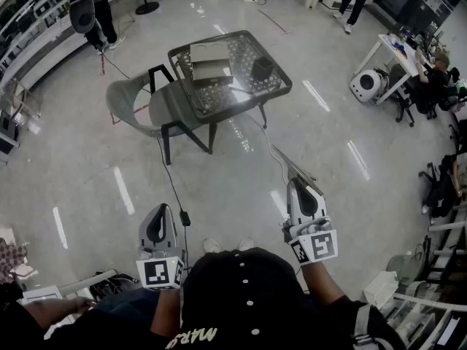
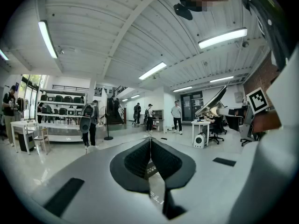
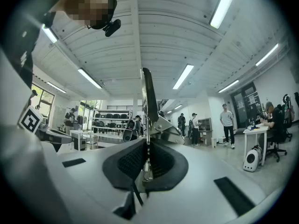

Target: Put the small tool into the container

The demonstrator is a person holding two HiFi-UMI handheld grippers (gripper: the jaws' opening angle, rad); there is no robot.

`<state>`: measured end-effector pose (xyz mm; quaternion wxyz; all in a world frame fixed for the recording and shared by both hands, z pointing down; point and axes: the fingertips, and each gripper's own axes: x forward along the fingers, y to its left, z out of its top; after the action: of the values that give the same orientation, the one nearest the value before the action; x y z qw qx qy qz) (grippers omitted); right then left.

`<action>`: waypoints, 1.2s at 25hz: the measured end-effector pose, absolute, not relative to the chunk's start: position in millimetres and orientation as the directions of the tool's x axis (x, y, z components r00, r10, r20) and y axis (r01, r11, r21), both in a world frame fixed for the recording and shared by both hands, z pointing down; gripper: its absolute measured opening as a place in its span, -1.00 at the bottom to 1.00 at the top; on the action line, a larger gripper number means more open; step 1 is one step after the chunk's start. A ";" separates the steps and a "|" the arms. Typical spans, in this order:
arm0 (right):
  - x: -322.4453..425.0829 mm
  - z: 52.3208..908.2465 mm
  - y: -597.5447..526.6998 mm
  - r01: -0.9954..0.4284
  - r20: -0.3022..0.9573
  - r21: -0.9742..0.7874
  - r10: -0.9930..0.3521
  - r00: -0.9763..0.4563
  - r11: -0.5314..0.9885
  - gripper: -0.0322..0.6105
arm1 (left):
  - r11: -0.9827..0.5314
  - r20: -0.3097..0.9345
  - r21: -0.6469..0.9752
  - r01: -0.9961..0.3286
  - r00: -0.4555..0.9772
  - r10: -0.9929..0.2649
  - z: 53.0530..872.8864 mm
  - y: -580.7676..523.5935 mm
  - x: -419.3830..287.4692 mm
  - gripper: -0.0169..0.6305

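My right gripper [image 1: 301,189] [image 3: 147,149] is shut on a thin, long metal tool [image 1: 286,165] [image 3: 150,101]. The tool sticks out ahead of the jaws, over the floor and short of the table. My left gripper [image 1: 160,216] [image 2: 150,146] hangs beside it at the left, shut with nothing between its pads. Both are held in front of the person's body, well away from the glass-topped table [image 1: 276,92]. On that table stand a small black container [image 1: 263,67] at the right and a flat grey box [image 1: 209,69] at the left.
A grey chair [image 1: 135,102] stands against the table's left side. A black cable [image 1: 172,187] runs across the shiny floor from the table toward my feet. Several people stand at the room's far edges. A desk [image 1: 390,55] and shelving lie at the right.
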<state>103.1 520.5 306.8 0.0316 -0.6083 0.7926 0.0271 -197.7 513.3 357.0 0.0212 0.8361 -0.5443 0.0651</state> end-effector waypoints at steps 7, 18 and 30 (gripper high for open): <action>101.1 306.0 519.8 -0.965 -0.079 0.004 -0.962 -0.263 0.263 -0.85 | -0.408 0.130 -0.035 -0.912 0.401 -0.907 355.0 512.3 -197.8 -0.86; 93.7 308.0 518.9 -0.970 -0.084 -0.026 -0.968 -0.238 0.241 -0.86 | -0.432 0.128 -0.023 -0.902 0.425 -0.896 356.4 509.7 -203.0 -0.86; 89.2 314.1 498.6 -0.976 -0.065 -0.027 -0.975 -0.212 0.215 -0.85 | -0.459 0.123 -0.038 -0.888 0.452 -0.884 359.1 480.5 -213.9 -0.86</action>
<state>89.2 498.6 314.1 0.0339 -0.6266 0.7786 0.0098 -213.9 480.5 359.1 0.0158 0.8518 -0.5199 0.0625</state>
